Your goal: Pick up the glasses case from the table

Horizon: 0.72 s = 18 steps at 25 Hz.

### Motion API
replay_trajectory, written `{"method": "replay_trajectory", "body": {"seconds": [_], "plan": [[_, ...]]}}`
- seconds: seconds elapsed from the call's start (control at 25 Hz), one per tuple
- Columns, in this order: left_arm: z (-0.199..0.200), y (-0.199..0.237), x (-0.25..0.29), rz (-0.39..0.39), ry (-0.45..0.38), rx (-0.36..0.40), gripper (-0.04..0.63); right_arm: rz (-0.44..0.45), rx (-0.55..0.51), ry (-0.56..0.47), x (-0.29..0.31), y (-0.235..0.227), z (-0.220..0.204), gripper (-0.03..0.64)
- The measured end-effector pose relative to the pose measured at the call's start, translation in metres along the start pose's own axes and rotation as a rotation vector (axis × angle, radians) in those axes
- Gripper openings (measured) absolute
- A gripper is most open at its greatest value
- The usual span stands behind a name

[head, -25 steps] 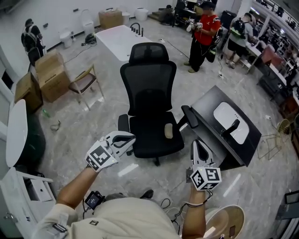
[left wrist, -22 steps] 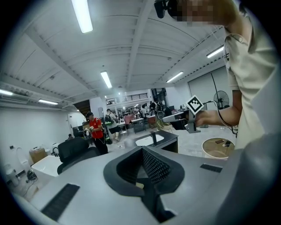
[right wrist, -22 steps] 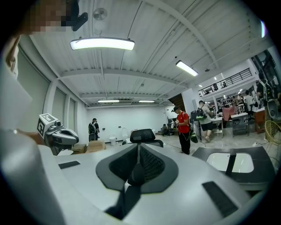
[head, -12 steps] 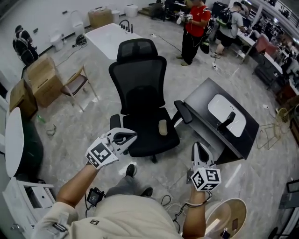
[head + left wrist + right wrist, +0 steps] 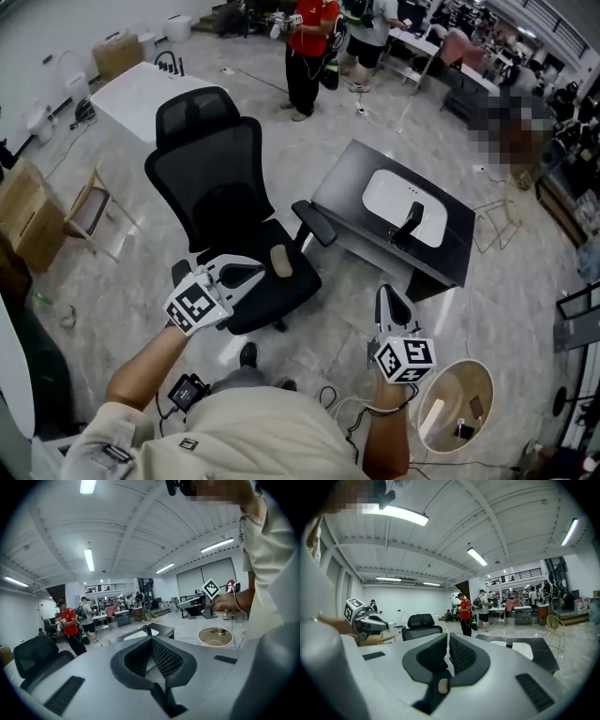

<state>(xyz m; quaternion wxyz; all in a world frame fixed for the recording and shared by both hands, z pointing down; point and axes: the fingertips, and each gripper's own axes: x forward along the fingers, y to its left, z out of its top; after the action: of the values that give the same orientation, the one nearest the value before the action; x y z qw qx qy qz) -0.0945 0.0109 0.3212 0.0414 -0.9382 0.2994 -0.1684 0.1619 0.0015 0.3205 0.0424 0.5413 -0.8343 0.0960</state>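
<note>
A black table [image 5: 347,192] stands ahead and to the right of me, with a white mat [image 5: 384,197] on it. A dark oblong case [image 5: 408,223] lies across the mat's near side. My left gripper [image 5: 257,275] is shut and empty over the seat of an office chair, well left of the table. My right gripper [image 5: 386,293] is also shut and empty, over the floor just short of the table's near edge. In the left gripper view the pads [image 5: 159,656] meet with the table [image 5: 161,631] far beyond. The right gripper view shows the table [image 5: 539,645] at right.
A black office chair [image 5: 211,178] stands left of the table, a beige object [image 5: 280,261] on its seat. A round wooden stool [image 5: 455,408] with small items sits by my right foot. People [image 5: 309,42] stand behind; a white table [image 5: 141,89] and cardboard boxes [image 5: 33,220] lie left.
The chair and the table have slid left and closer in the head view. Both hands moved along with the view toward the table. Both grippers stayed shut.
</note>
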Motion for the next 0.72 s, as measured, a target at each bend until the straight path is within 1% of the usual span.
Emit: {"method": "replay_trajectory", "body": {"seconds": [0.16,0.32,0.56,0.72], "plan": [[-0.004,0.017,0.033,-0.093,-0.013,0.018,0.014,-0.085,0.013,-0.009,0.004,-0.013,0.0,0.028],[-0.008,0.031,0.055,-0.164,-0.021,0.04,0.014,-0.156,0.02,-0.009,0.006,-0.021,-0.004,0.029],[-0.02,0.054,0.078,-0.248,-0.026,0.066,0.014,-0.248,0.032,-0.017,0.012,-0.024,-0.009,0.029],[-0.029,0.067,0.086,-0.287,-0.027,0.075,0.014,-0.293,0.038,-0.015,0.015,-0.02,-0.014,0.029]]}}
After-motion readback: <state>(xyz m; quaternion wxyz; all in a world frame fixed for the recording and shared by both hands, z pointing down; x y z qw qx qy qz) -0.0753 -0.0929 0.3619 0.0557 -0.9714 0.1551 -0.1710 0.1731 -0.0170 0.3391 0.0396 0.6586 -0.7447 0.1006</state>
